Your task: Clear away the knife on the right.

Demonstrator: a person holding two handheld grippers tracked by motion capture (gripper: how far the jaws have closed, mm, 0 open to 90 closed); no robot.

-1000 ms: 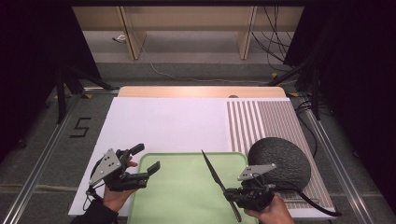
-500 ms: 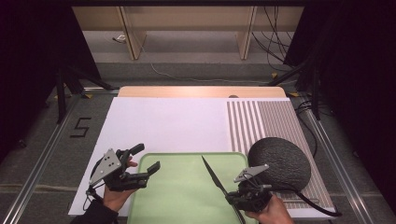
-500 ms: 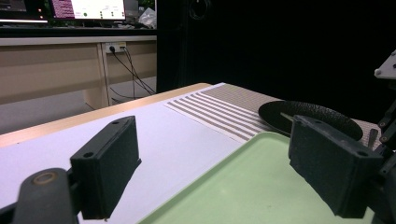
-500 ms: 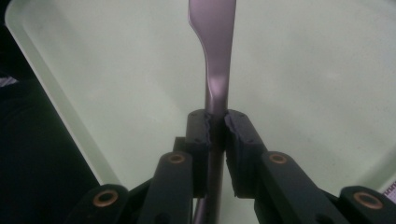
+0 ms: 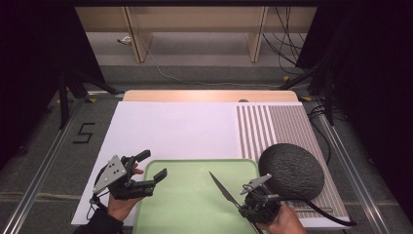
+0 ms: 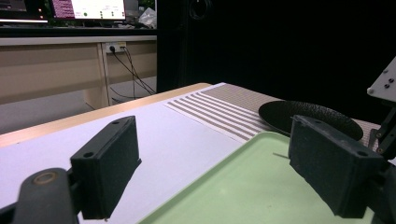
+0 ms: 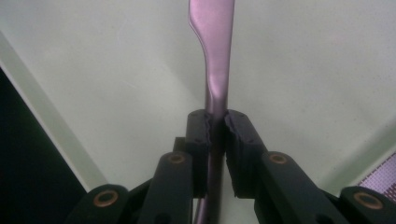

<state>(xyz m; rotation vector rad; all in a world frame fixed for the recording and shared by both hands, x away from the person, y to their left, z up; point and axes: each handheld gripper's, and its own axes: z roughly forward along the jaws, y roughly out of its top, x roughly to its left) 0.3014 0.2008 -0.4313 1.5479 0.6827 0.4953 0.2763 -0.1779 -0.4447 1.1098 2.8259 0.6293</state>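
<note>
Left gripper (image 5: 152,168) hangs with its jaws spread wide and nothing between them, over the left edge of the green tray (image 5: 195,204), which sits at the near side of the counter (image 5: 170,126); in the left gripper view the pads (image 6: 109,165) straddle the tray's rim, one over the white surface and one over the green. Moving right, a knife (image 5: 223,187) lies slanted above the tray's middle, its blade pointing up and to the left, and the right gripper (image 5: 251,200) is clamped narrowly on its handle, as the right gripper view shows with both pads pinching the thin metal shaft (image 7: 215,88). Beside that hand rests a dark round plate (image 5: 292,170), partly on the striped mat (image 5: 277,126). My worry is the grip: the handle is slim and smooth, held at one short stretch, so the knife could pivot or slide between the pads if the hand tilts or the blade meets resistance. A slipping blade could scrape the tray or swing toward the empty left gripper. The right hand also works close to the plate, so a wide sweep could knock its rim.
</note>
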